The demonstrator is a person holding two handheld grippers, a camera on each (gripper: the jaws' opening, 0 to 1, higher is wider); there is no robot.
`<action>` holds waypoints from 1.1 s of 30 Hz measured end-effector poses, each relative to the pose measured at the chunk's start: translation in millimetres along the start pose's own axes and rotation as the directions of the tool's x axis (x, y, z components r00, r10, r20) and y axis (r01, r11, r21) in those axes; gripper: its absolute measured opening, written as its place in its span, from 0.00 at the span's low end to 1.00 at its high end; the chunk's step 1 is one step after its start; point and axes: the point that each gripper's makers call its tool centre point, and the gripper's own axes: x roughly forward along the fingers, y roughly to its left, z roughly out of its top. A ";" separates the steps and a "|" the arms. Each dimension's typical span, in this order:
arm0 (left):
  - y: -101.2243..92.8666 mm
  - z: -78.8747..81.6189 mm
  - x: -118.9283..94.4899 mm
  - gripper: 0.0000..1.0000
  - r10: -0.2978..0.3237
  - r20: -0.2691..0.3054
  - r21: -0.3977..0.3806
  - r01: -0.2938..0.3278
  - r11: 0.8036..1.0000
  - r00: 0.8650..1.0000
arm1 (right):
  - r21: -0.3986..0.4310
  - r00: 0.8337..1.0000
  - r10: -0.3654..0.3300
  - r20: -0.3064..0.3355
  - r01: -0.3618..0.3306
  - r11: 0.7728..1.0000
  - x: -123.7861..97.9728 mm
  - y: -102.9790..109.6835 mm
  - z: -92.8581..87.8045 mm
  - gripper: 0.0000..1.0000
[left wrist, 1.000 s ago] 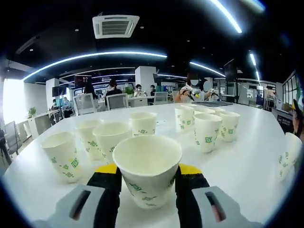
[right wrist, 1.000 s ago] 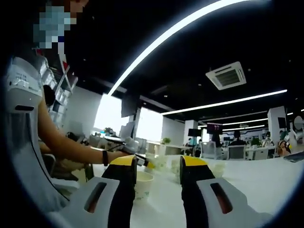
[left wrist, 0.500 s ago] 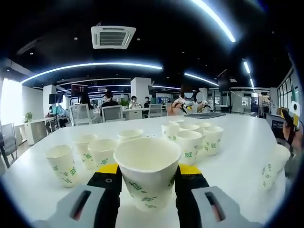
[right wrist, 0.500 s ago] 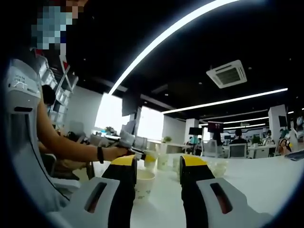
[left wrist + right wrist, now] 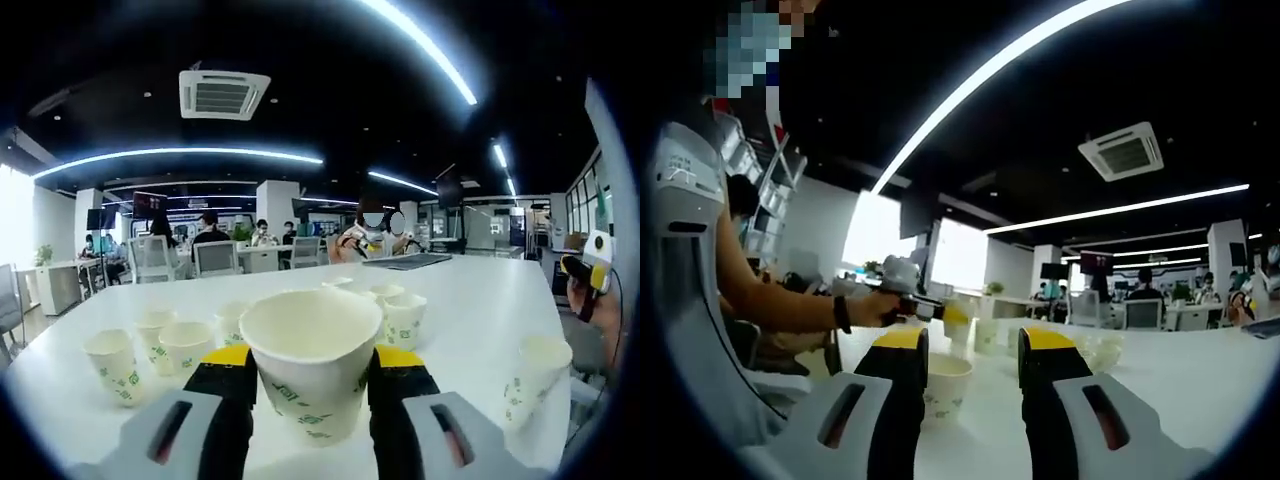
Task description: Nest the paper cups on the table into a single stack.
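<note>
My left gripper (image 5: 312,358) is shut on a white paper cup with green print (image 5: 310,385), held upright above the white table (image 5: 470,320). Beyond it stand two groups of loose cups, one on the left (image 5: 150,345) and one further back in the middle (image 5: 400,315). A single cup (image 5: 530,378) stands at the right. In the right gripper view, my right gripper (image 5: 973,350) is open, and a cup (image 5: 945,385) stands on the table just past its left jaw. A hand holds the left gripper (image 5: 925,306) there, above the table.
People sit at desks and chairs (image 5: 215,255) beyond the table's far edge. A person's arm (image 5: 780,305) and body are close on the left of the right gripper view. Bare table surface (image 5: 1200,385) stretches to the right.
The left gripper has drawn back with its cup, so the cups on the table look smaller and further off. In the right gripper view the hand with the left gripper has risen slightly.
</note>
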 end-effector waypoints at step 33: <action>-107.3 57.6 -17.9 0.44 -0.216 0.074 0.049 0.212 0.976 0.974 | -0.013 1.000 -0.009 -0.014 0.009 1.000 -3.6 0.1 -0.3 0.38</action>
